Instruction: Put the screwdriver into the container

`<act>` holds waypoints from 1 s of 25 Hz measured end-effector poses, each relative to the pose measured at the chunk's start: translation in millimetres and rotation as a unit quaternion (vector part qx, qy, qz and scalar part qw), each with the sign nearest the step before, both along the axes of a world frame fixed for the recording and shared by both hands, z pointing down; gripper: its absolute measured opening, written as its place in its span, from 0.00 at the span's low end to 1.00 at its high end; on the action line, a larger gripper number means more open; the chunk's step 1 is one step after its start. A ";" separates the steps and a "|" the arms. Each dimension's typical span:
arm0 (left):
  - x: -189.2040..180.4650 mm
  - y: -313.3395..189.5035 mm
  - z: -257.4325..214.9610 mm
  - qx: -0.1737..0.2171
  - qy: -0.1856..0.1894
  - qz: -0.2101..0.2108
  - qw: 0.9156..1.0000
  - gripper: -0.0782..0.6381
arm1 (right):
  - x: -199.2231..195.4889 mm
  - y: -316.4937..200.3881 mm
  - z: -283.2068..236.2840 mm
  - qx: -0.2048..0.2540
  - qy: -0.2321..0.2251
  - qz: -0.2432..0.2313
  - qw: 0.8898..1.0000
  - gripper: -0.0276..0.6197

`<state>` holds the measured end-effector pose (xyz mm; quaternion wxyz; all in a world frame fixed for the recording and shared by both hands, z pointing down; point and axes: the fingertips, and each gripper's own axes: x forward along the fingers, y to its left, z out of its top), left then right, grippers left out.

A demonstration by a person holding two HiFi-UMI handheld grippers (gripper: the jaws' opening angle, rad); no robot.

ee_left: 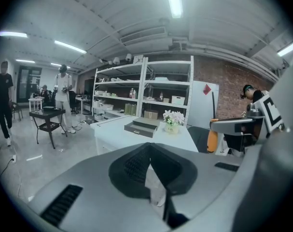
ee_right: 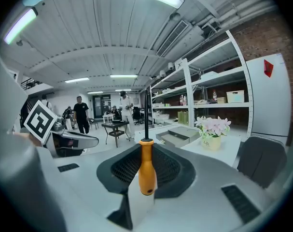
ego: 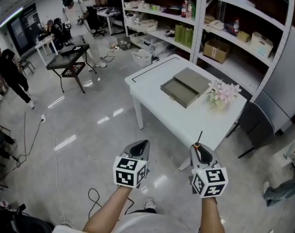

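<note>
My right gripper (ego: 199, 151) (ee_right: 146, 166) is shut on a screwdriver (ee_right: 146, 164) with an orange handle; its black shaft (ego: 200, 136) points up and ahead. My left gripper (ego: 140, 148) (ee_left: 150, 166) is shut with nothing between its jaws. Both are held over the floor, short of the white table (ego: 163, 103). On that table lies the grey container (ego: 185, 86) (ee_right: 177, 135) (ee_left: 143, 126), a flat box with its drawer pulled out toward me.
A pot of pink flowers (ego: 222, 94) (ee_right: 212, 131) stands right of the container. A dark chair (ego: 256, 123) sits at the table's right end. Metal shelving (ego: 220, 28) lines the wall behind. People (ego: 10, 76) and a black trolley (ego: 69, 62) are at the far left.
</note>
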<state>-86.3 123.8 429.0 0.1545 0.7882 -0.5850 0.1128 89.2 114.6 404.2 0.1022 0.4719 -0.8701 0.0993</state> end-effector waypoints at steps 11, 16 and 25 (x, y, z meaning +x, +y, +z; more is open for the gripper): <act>-47.7 -54.3 5.7 -0.001 0.004 0.014 1.000 0.12 | -43.4 -52.1 3.2 -0.004 -0.003 0.018 1.000 0.16; -52.2 -73.8 10.0 -0.001 0.011 0.017 1.000 0.12 | -48.2 -69.6 5.2 -0.003 0.003 0.021 1.000 0.16; -44.9 -127.2 21.3 -0.004 0.004 0.013 1.000 0.12 | -48.1 -127.0 18.1 -0.005 -0.001 0.007 1.000 0.16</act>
